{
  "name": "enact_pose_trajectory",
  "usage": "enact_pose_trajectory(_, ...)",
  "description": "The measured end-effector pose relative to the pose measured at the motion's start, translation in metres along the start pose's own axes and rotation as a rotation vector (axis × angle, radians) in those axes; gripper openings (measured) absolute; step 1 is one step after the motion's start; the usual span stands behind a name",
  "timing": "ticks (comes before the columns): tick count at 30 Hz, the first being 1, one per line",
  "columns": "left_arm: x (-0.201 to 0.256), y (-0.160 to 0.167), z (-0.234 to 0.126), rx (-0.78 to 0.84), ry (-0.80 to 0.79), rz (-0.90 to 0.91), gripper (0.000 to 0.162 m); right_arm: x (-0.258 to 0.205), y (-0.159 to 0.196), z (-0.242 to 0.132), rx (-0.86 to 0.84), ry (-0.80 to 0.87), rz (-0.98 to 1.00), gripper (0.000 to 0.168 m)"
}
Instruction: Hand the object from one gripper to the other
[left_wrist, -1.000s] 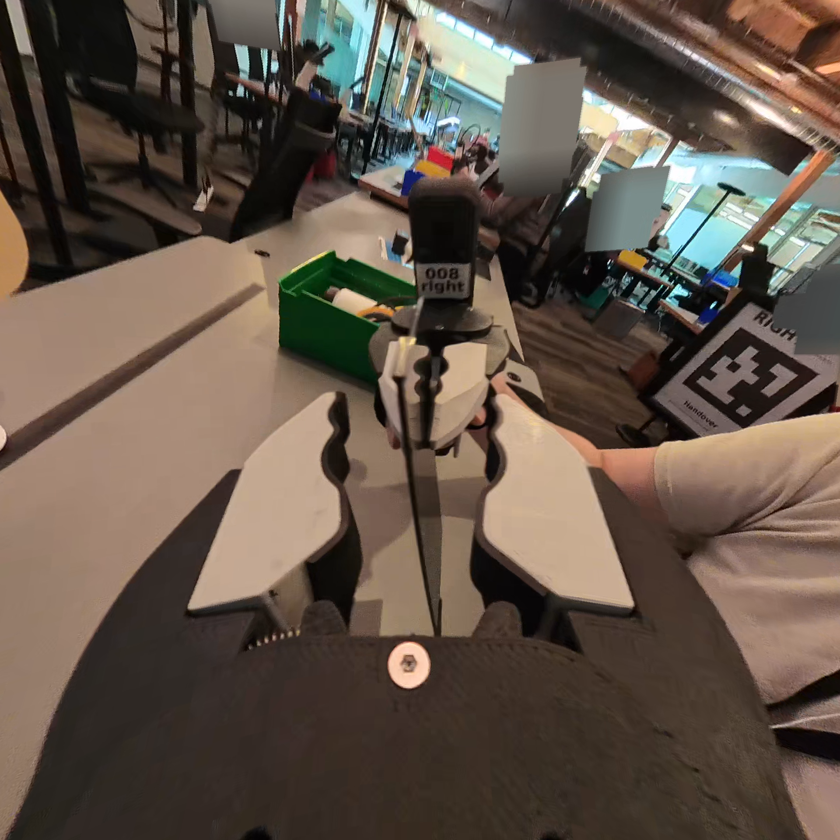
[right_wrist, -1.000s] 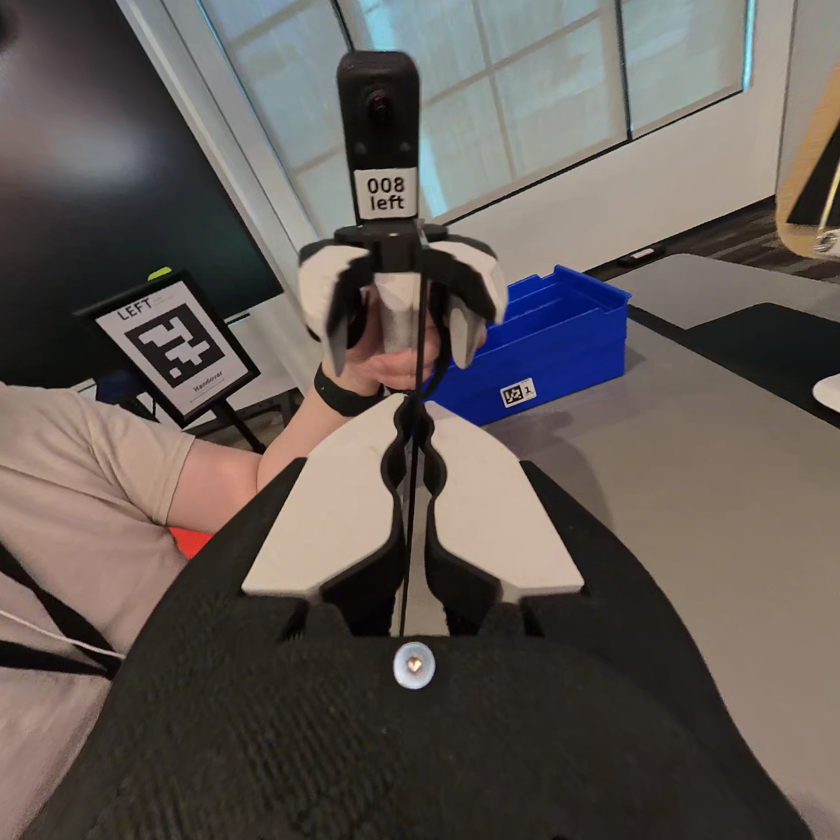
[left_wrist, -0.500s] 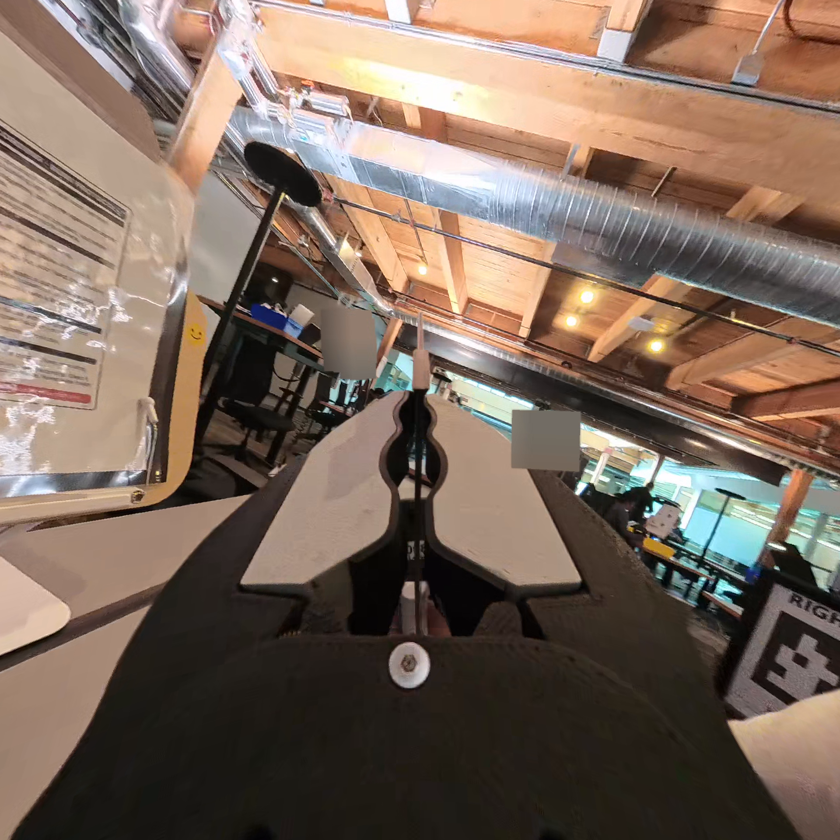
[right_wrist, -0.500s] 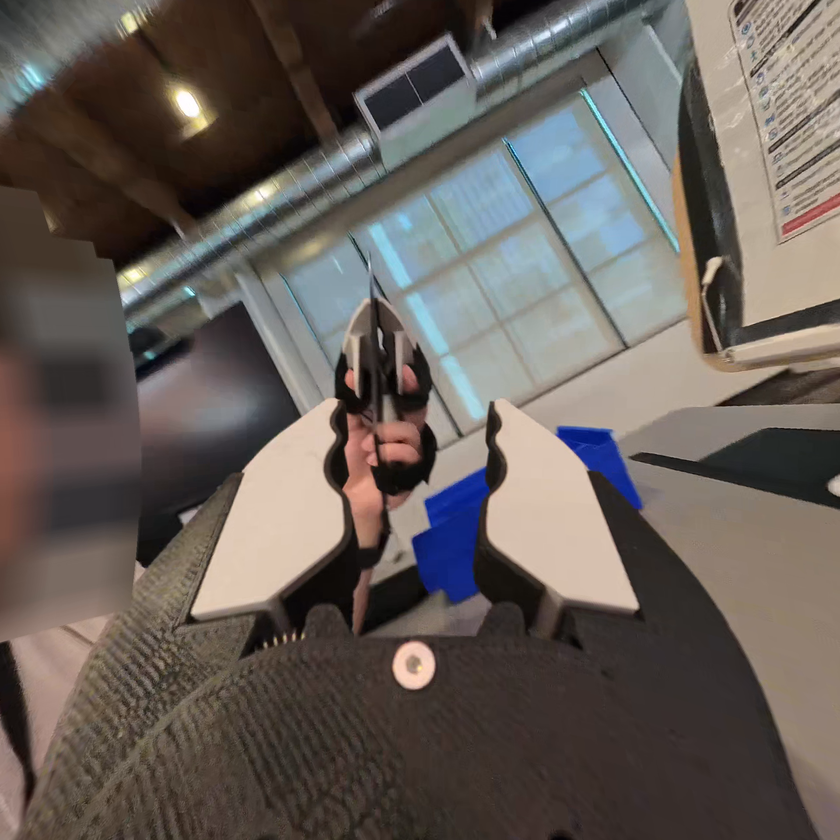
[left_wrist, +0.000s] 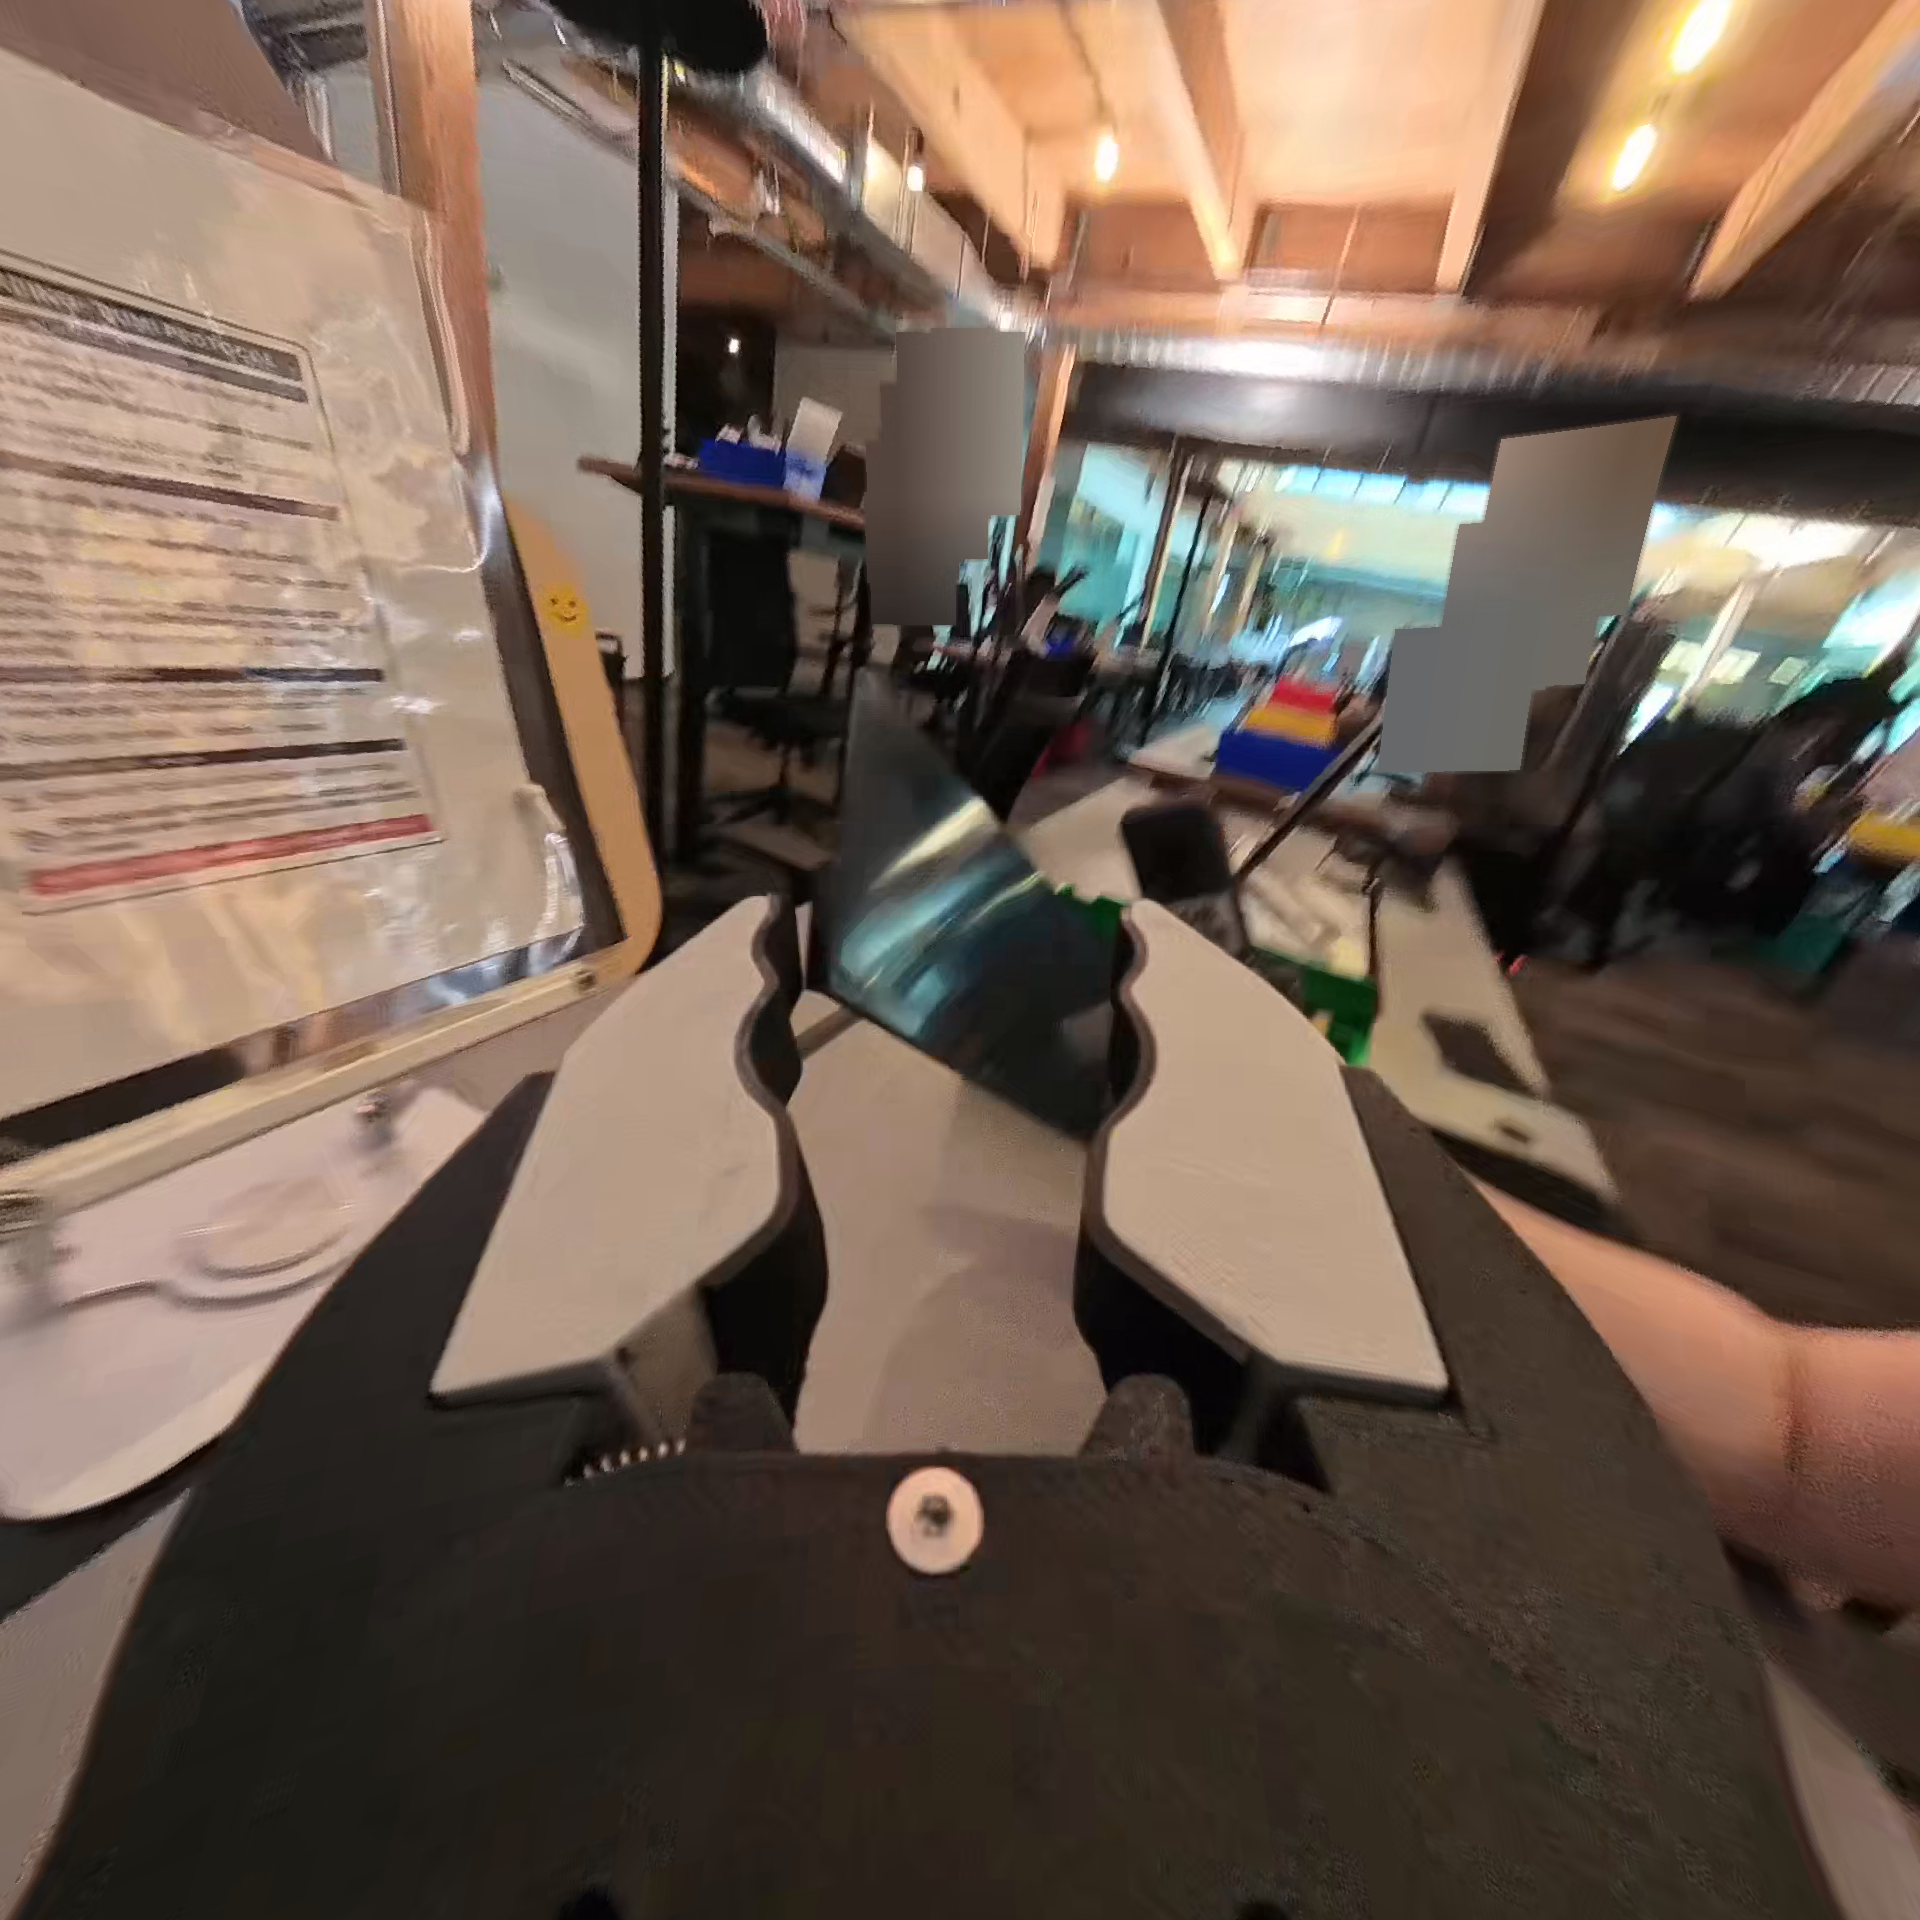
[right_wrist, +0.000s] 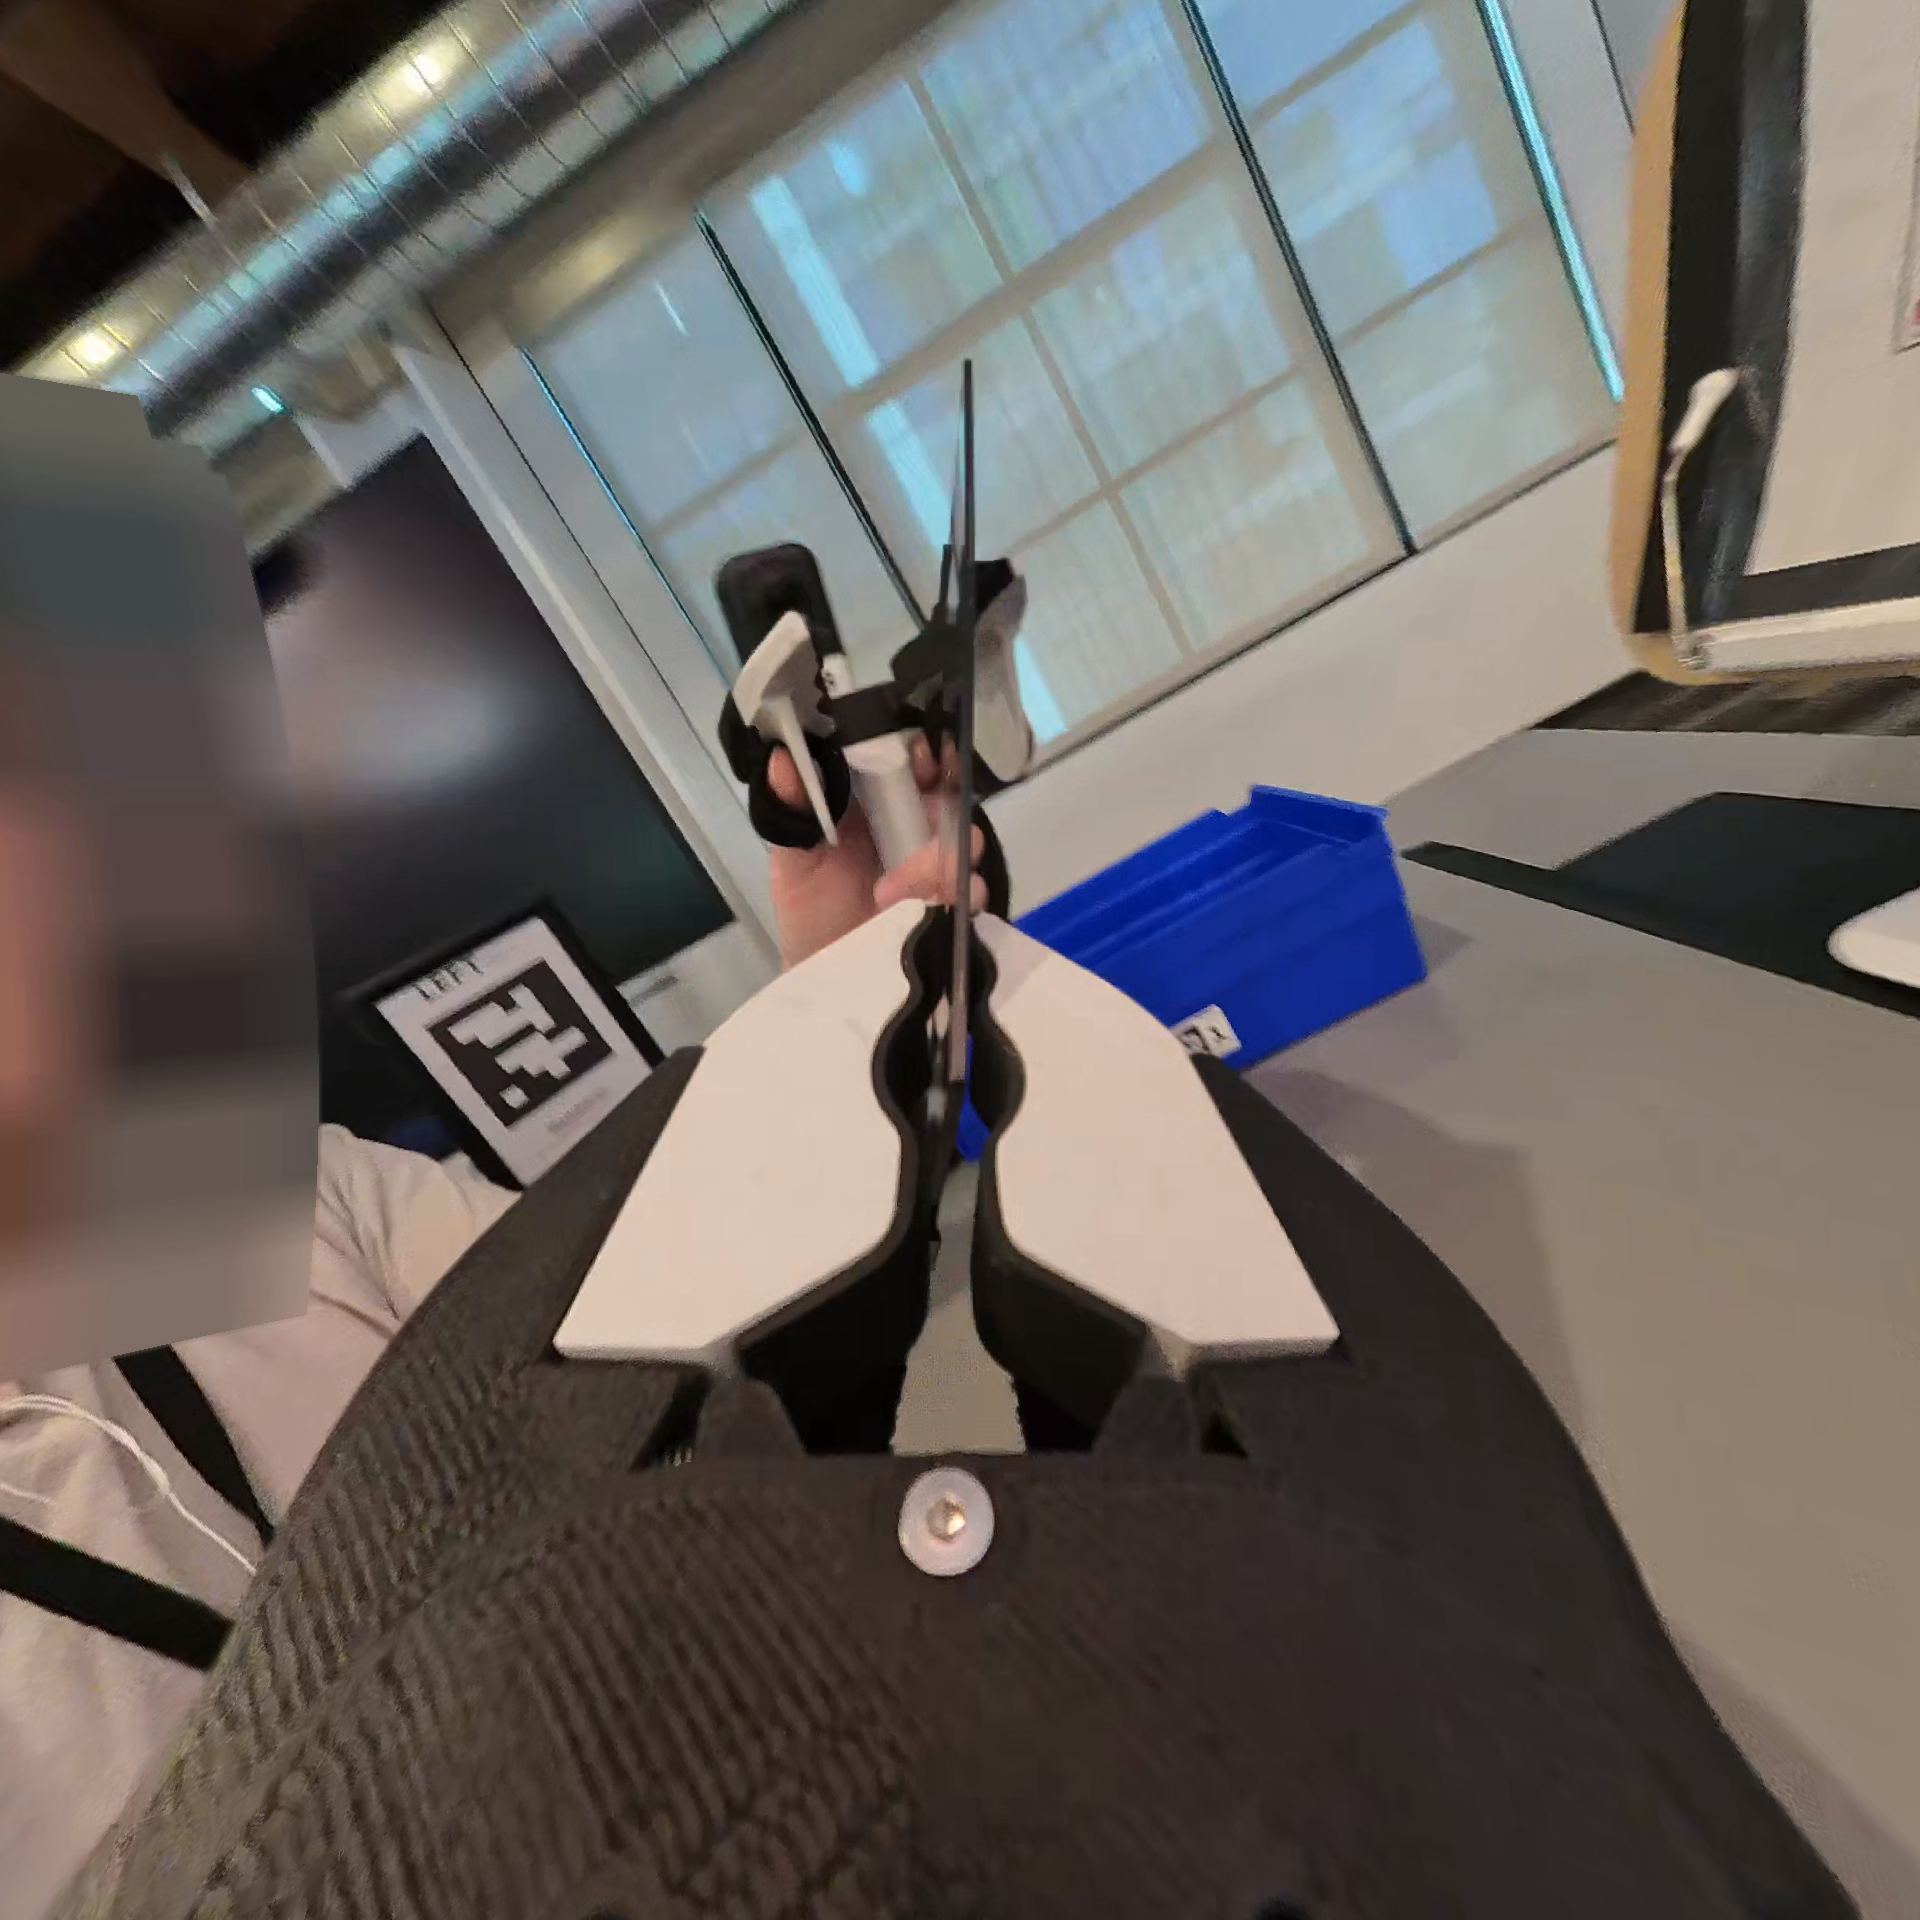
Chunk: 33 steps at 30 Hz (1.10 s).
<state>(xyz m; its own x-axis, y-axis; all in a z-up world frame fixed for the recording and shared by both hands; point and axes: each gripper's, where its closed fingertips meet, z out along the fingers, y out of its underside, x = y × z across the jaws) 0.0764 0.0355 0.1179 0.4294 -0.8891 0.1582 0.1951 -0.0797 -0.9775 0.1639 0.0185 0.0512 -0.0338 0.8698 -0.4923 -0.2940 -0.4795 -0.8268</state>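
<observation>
The object is a thin, flat, dark shiny sheet. In the right wrist view I see the sheet edge-on, standing upright. My right gripper is shut on its lower end. My left gripper shows farther off in that view, held up in a hand, jaws apart around the sheet's upper part. In the left wrist view my left gripper is open and the sheet shows its broad reflective face tilted between the fingertips. I cannot tell whether it touches the right finger.
A blue bin stands on the grey table behind the grippers. A green bin sits ahead on the right. A laminated sheet on a stand is close on the left. A framed marker sign stands beside the person. Tip to tip, the grippers are about 12 cm apart.
Half a second ago my left gripper was shut on the sheet and my right was open. Now my right is shut on it and my left has opened. Both have tilted down.
</observation>
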Motion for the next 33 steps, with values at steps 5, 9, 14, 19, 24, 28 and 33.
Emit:
enact_pose_trajectory(5, 0.008, 0.01, -0.021, -0.138, 0.065, 0.07, 0.053, -0.007, 0.0, -0.019, -0.162, 0.075, -0.087, 0.003)
enact_pose_trajectory(9, 0.016, 0.028, -0.014, -0.214, 0.14, 0.03, 0.059, -0.01, 0.014, -0.025, -0.32, 0.135, -0.2, 0.003)
enact_pose_trajectory(14, 0.046, 0.063, 0.001, -0.336, 0.359, 0.058, 0.005, -0.027, 0.008, -0.022, -0.323, 0.128, -0.312, 0.002)
enact_pose_trajectory(19, 0.053, 0.028, 0.015, -0.098, 0.427, -0.11, 0.001, -0.061, -0.071, -0.052, -0.016, 0.345, -0.492, 0.026)
enact_pose_trajectory(24, 0.047, -0.01, 0.017, 0.172, 0.423, -0.348, 0.002, -0.082, -0.114, -0.084, 0.265, 0.609, -0.654, 0.055)
enact_pose_trajectory(28, 0.058, -0.022, 0.022, 0.294, 0.414, -0.407, 0.002, -0.075, -0.095, -0.058, 0.34, 0.491, -0.437, 0.064)
enact_pose_trajectory(33, 0.097, -0.008, 0.046, 0.259, 0.444, -0.398, 0.002, -0.078, -0.059, -0.015, 0.378, 0.262, -0.176, 0.064)
